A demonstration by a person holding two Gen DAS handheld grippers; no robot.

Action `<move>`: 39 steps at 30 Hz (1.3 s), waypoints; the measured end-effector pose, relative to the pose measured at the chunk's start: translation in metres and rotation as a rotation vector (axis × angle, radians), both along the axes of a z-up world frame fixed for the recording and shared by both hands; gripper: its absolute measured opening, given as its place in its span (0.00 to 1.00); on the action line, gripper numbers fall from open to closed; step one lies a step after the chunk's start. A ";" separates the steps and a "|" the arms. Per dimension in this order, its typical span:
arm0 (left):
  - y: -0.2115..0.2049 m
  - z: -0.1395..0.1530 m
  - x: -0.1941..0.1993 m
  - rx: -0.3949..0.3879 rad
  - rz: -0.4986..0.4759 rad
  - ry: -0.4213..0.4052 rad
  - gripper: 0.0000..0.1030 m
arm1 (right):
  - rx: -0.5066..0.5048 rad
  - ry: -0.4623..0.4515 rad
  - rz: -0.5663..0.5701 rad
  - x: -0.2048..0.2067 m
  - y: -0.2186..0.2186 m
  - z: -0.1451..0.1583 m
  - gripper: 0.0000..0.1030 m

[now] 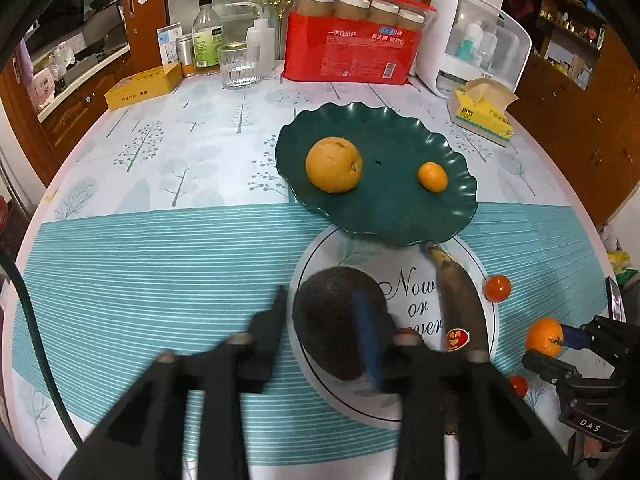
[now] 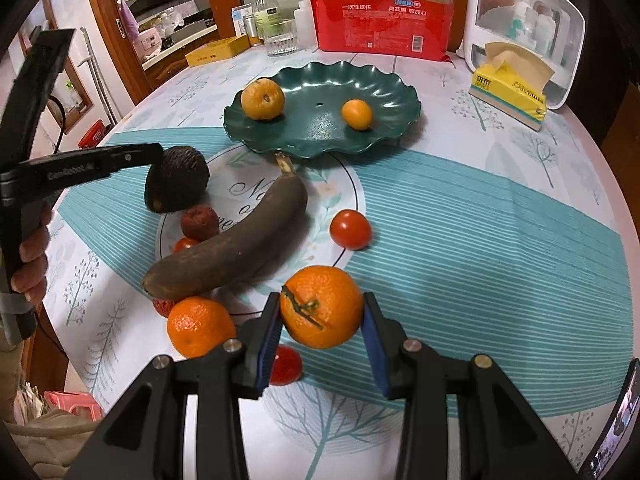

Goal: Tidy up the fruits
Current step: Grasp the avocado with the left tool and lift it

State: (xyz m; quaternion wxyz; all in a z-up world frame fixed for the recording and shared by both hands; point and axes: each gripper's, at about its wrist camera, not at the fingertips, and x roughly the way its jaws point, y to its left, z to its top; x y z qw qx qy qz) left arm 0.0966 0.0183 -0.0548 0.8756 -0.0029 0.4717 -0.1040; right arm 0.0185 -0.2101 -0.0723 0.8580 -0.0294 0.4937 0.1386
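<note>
The right gripper [image 2: 322, 340] pinches a mandarin [image 2: 321, 306] between its blue pads [image 2: 267, 346], one on each flank, with the stem facing the camera. The fruit looks light and round, with loose, soft peel, so a gentle squeeze across its widest part should do; harder pressure would likely bruise it.

Just to its left a second mandarin [image 2: 200, 326] lies on the cloth [image 2: 500, 240], and a small tomato [image 2: 285, 364] sits below the left pad.

The left gripper [image 1: 326, 332] has a dark avocado [image 1: 340, 322] between its fingers. From the right wrist view the avocado appears raised off the cloth and gripped, though motion blur in the left view hides the exact contact. It is likely the heaviest piece here, rough-skinned and possibly soft under the skin, best held across its broad middle.

Beyond them a blackened banana [image 2: 240, 244] lies across the round print; it looks overripe and mushy, so it should be taken near its middle. Another tomato [image 2: 350, 229] rests to its right, apart from it.

Farthest, the green plate [image 2: 400, 80] holds an orange [image 2: 262, 100] and a kumquat [image 2: 357, 115], well apart, with room between them.
</note>
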 end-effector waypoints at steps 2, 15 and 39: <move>0.000 -0.004 0.001 -0.005 -0.004 0.015 0.69 | 0.005 0.004 -0.001 -0.001 -0.001 -0.001 0.38; 0.014 -0.056 0.015 -0.109 0.057 0.164 0.59 | 0.028 0.027 -0.021 -0.001 -0.008 -0.008 0.38; -0.019 0.079 0.039 -0.051 -0.048 -0.006 0.58 | 0.084 -0.111 0.001 0.058 -0.006 0.091 0.38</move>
